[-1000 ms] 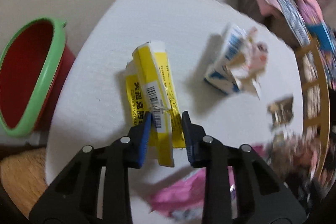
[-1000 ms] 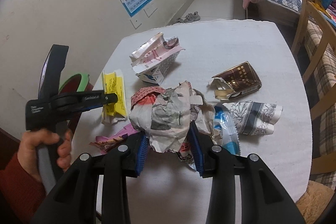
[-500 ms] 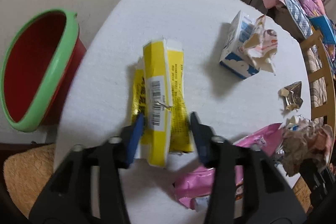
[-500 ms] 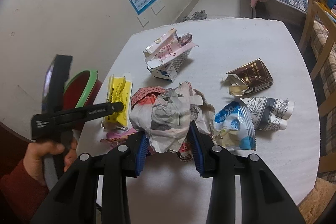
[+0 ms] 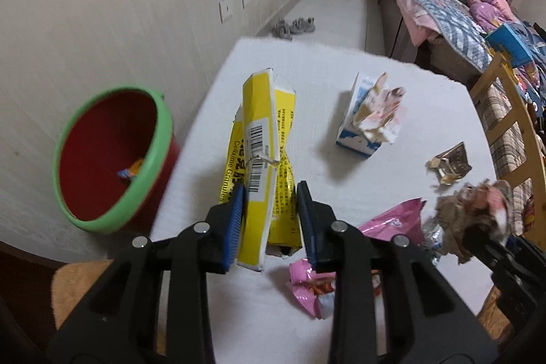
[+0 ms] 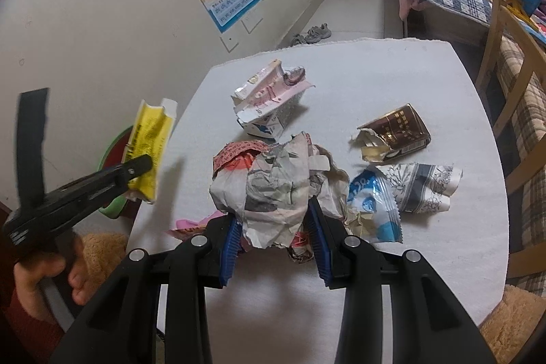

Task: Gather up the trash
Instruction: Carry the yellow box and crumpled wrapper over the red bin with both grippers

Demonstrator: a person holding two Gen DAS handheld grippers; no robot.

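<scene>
A: What is the left gripper [image 5: 269, 220] doing?
B: Its jaws are pinching a flattened yellow box [image 5: 264, 156], holding it off the white table [image 5: 392, 84] beside a red bin [image 5: 105, 156] with a green rim.

A: And the right gripper [image 6: 274, 236]?
B: Its jaws are clamping a crumpled paper wad [image 6: 276, 183]. A torn carton [image 6: 269, 106], brown packet [image 6: 396, 133] and blue wrapper [image 6: 373, 203] are lying on the table.
</scene>
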